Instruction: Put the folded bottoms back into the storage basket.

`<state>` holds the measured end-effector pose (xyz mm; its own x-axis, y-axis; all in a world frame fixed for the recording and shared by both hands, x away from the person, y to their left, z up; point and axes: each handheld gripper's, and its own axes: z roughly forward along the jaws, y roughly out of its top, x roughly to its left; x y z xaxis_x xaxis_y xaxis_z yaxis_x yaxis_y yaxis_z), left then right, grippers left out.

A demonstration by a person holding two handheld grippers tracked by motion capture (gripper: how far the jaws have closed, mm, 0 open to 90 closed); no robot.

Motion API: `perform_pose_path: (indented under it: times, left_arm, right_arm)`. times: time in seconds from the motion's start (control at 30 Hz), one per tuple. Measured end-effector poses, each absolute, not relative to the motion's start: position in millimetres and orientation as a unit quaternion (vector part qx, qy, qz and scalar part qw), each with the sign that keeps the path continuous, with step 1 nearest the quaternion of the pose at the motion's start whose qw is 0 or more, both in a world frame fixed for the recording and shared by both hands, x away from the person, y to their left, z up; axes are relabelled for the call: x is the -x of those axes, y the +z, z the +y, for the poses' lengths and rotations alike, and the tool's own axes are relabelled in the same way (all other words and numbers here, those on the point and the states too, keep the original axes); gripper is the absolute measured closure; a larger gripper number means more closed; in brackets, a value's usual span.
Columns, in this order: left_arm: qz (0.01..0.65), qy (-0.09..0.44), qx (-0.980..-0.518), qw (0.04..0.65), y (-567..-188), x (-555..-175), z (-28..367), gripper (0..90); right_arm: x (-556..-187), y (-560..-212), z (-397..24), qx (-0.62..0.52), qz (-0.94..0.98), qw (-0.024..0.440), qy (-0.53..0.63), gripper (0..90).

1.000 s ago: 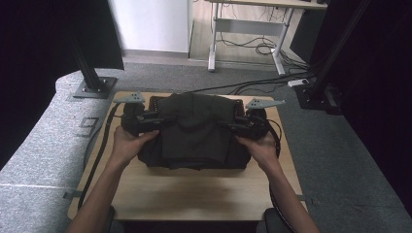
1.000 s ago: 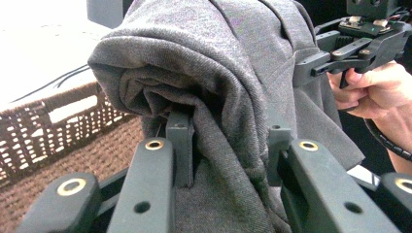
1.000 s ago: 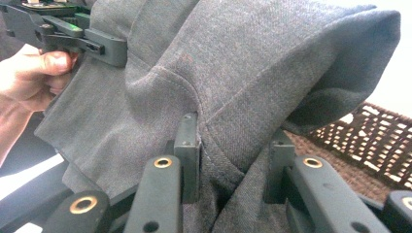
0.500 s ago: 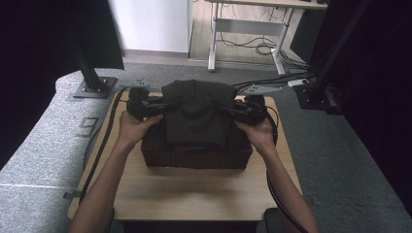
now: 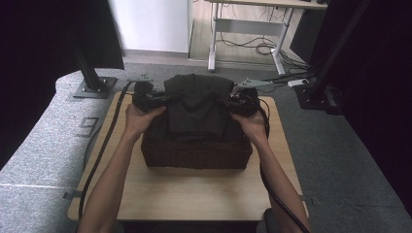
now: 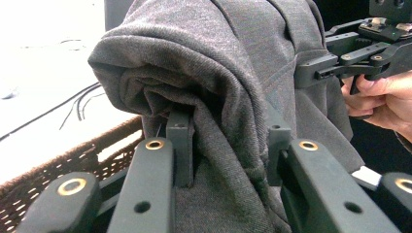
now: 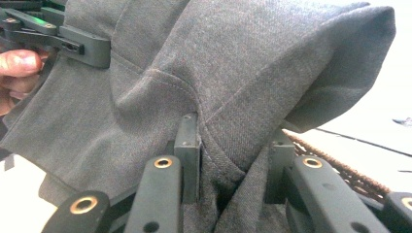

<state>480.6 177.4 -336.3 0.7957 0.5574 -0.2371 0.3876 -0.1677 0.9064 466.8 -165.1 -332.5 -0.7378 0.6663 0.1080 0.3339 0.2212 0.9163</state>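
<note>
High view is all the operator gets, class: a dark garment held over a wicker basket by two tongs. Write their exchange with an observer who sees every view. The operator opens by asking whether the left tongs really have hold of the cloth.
Observer: Yes. In the left gripper view a thick fold of the grey garment is pinched in the left tongs.
Operator: And the right tongs?
Observer: The same: the right tongs clamp a fold beside a stitched seam.
Operator: Is the cloth plain black?
Observer: No, up close it is a grey twill weave.
Operator: Is the wicker basket under the bundle?
Observer: Its woven rim shows below the raised cloth in both gripper views.
</note>
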Motion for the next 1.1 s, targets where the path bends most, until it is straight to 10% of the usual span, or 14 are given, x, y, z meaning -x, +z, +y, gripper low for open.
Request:
perform_pose_path:
  times: [1.1]
  left_arm:
    - [0.378,0.019,-0.796,0.472,-412,-521,178,66.4]
  right_arm:
    - [-495,-415,-141,-0.394,0.783,0.104,0.469,67.0]
